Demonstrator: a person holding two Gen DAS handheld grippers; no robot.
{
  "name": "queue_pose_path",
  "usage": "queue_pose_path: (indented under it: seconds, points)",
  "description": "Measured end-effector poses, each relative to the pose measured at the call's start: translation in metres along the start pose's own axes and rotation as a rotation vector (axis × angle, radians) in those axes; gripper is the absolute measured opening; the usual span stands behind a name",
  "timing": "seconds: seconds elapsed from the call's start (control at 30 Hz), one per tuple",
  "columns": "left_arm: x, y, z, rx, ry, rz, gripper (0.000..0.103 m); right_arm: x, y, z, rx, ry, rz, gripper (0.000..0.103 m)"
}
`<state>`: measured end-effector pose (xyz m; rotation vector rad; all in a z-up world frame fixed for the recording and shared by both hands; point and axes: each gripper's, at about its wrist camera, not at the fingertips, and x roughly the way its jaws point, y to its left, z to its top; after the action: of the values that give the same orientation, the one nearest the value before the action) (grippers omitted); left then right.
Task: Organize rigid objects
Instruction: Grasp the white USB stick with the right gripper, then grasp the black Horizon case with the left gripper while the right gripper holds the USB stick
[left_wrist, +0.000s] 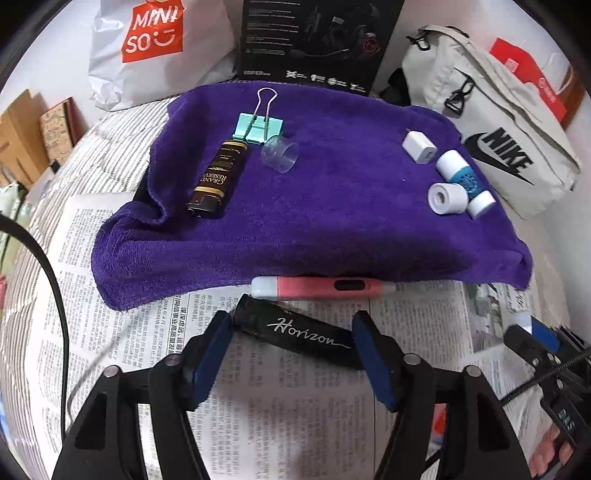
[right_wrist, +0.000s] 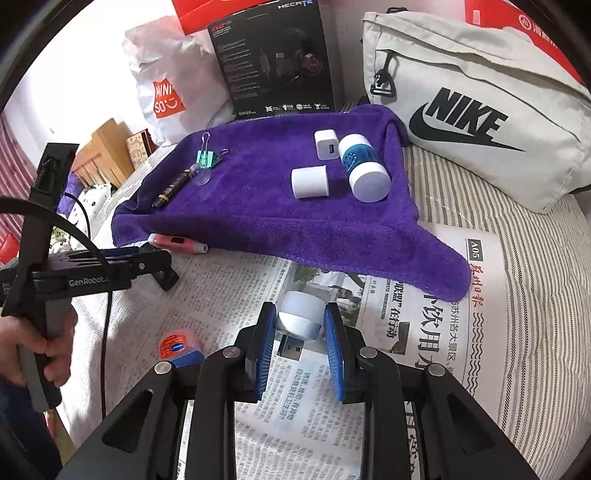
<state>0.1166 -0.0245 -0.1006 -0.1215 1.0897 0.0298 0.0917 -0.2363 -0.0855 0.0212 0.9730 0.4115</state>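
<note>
My left tongs (left_wrist: 291, 328) clamp the black Horizon tube (left_wrist: 295, 328) endwise, so it may pivot free; right tongs (right_wrist: 300, 325) grip the white cap (right_wrist: 300, 314).

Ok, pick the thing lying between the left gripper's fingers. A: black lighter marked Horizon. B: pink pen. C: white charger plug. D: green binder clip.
A: the black lighter marked Horizon lies on the newspaper between the left gripper fingers, while the pink pen rests farther off by the purple towel.
</note>
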Motion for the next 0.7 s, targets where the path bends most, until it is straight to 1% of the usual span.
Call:
queue_pose_path:
  seconds: [0.03,0.1,0.2,0.3,0.43,0.6,0.7]
  points:
    - [0.001,-0.002,0.000,-0.006,0.001,0.013,0.072,0.000,0.000,-0.001,-0.002,0.000,0.000,0.027]
    - [0.004,-0.010,0.000,0.005,0.003,0.047,0.074,0.001,-0.001,-0.004,0.001,0.002,0.014,0.027]
    - [0.007,-0.020,-0.004,0.072,0.003,0.093,0.077,-0.001,-0.003,-0.008,0.004,0.003,0.019,0.027]
    - [0.003,-0.013,-0.010,0.073,0.012,0.087,0.077,-0.003,-0.006,-0.012,0.011,0.002,0.015,0.027]
    - [-0.007,0.008,-0.024,0.088,0.024,0.110,0.079,-0.007,-0.006,-0.013,0.013,-0.003,0.006,0.027]
    - [-0.017,0.033,-0.037,0.096,0.008,0.130,0.079,-0.007,0.000,-0.014,0.002,0.000,0.002,0.027]
    - [-0.016,0.040,-0.036,0.095,-0.003,0.094,0.077,-0.003,0.003,-0.013,-0.006,0.014,-0.004,0.027]
